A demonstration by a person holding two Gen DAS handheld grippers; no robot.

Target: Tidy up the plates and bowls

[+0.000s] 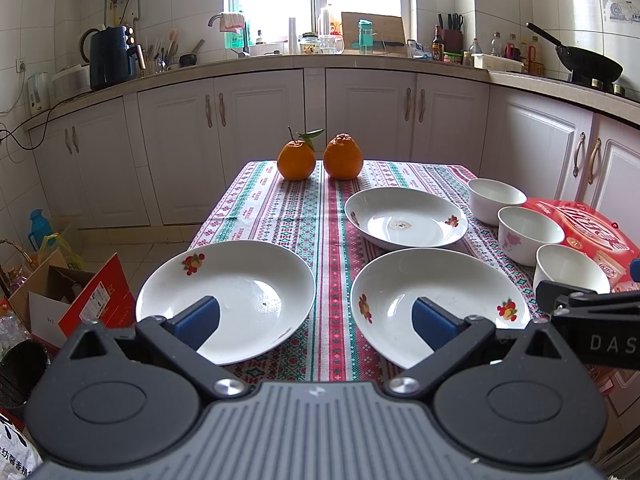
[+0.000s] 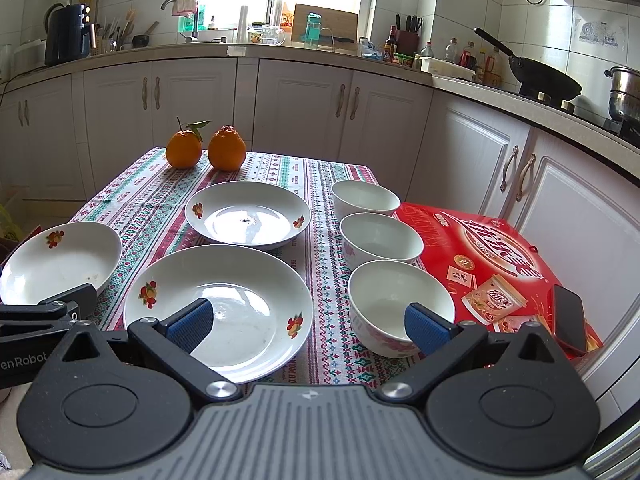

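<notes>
Table (image 2: 280, 168): we see a patterned cloth.
Ahead of our jaws: three plates (image 2: 246, 214), three bowls (image 2: 380, 238), two oranges (image 2: 226, 154), red box (image 2: 500, 256).

Near rim of the white fruit-print plate left of the striped tablecloth's (image 1: 324, 216) centre (image 1: 240, 292) is hidden behind the left gripper's blue pad; same w/ the white plate right of centre (image 1: 436, 300). Nearest white bowl (image 2: 400, 304) is partly covered by the right gripper's pad. Red printed box (image 2: 492, 256) right of the cloth: text too blurred to read. Black phone (image 2: 570, 320) on it is half-hidden. Counter bottles are too small to ID.
</notes>
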